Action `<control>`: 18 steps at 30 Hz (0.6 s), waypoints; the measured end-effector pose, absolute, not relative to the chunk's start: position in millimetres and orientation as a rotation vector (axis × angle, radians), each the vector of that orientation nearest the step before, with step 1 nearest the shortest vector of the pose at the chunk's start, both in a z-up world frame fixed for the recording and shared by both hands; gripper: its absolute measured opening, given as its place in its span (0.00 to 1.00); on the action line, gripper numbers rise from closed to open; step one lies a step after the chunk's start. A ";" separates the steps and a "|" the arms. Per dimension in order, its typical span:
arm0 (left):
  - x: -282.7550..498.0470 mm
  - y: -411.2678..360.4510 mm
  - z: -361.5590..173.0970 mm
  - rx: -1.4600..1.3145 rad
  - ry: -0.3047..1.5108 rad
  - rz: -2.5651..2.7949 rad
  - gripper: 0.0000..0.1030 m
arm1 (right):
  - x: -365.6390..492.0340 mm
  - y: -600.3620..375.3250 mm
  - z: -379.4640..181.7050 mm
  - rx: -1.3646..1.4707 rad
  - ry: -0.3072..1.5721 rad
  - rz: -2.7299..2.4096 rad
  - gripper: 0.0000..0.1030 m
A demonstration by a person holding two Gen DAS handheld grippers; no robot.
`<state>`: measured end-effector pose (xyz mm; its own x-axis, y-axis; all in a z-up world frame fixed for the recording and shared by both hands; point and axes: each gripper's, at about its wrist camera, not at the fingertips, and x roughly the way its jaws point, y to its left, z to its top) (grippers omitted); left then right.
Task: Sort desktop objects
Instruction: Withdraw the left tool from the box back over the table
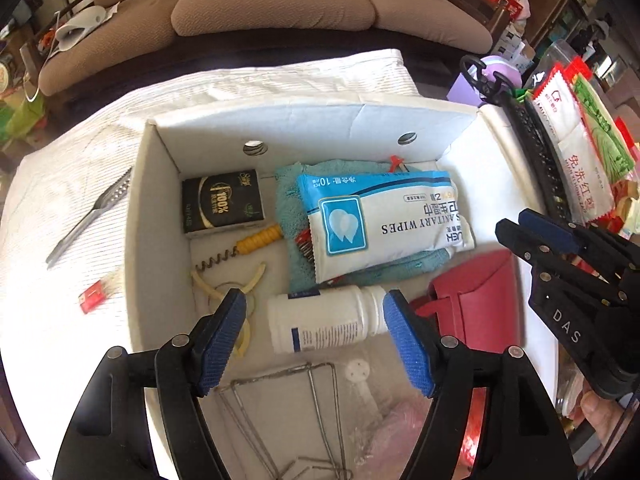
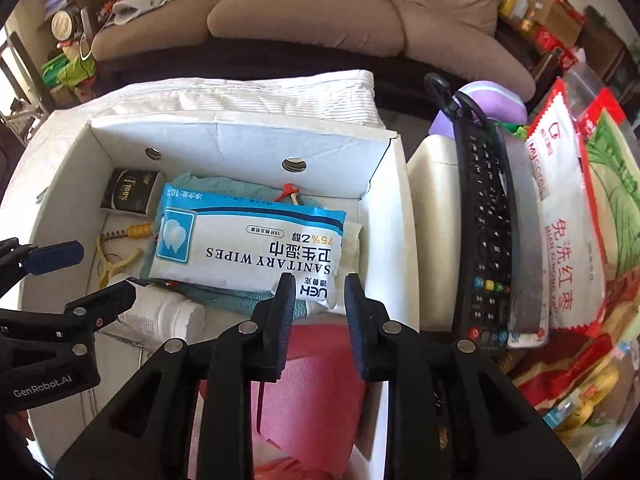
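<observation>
A white cardboard box (image 1: 152,200) holds a pack of sanitary wipes (image 1: 380,220) on a teal cloth (image 1: 288,184), a small black box (image 1: 222,202), a yellow-handled corkscrew (image 1: 256,238), a white bottle (image 1: 320,326) lying on its side and a red pouch (image 1: 476,300). My left gripper (image 1: 315,298) hangs open just above the bottle, holding nothing. My right gripper (image 2: 319,282) is over the box's right side, above the wipes' (image 2: 256,248) corner and the red pouch (image 2: 316,380). Its jaws stand a little apart with nothing between them.
A metal knife (image 1: 88,220) and a small red item (image 1: 92,296) lie on the white cloth left of the box. Right of the box are a black remote (image 2: 486,240), scissors (image 2: 452,100) and several snack packets (image 2: 568,220). A sofa (image 1: 280,8) stands behind.
</observation>
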<state>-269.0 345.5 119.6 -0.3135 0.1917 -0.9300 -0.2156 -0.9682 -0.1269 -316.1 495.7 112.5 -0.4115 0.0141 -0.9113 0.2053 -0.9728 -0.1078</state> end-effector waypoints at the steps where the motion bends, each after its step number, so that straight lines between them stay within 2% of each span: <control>1: -262.7 341.1 128.6 -1.651 0.034 2.377 0.78 | -309.3 495.9 118.0 1.623 0.302 -2.526 0.24; 3: -247.8 331.8 145.3 -1.628 0.046 2.406 0.79 | -298.5 496.3 130.8 1.605 0.279 -2.536 0.26; 6: -224.6 318.3 164.1 -1.610 0.038 2.434 0.84 | -274.4 497.0 149.4 1.572 0.233 -2.550 0.38; 10: -194.3 306.0 181.9 -1.587 0.018 2.442 1.00 | -244.8 497.7 172.8 1.495 0.175 -2.583 0.70; 11: -186.8 304.4 186.1 -1.582 0.027 2.451 1.00 | -236.4 498.0 178.3 1.469 0.143 -2.591 0.77; 13: -173.2 300.9 191.1 -1.586 0.031 2.451 1.00 | -223.8 498.2 185.9 1.454 0.089 -2.581 0.86; 17: -143.7 291.1 202.1 -1.567 0.014 2.478 1.00 | -197.7 498.8 201.7 1.435 0.064 -2.574 1.00; 18: -137.0 288.3 205.0 -1.563 0.010 2.488 1.00 | -191.8 498.6 204.8 1.422 0.057 -2.581 1.00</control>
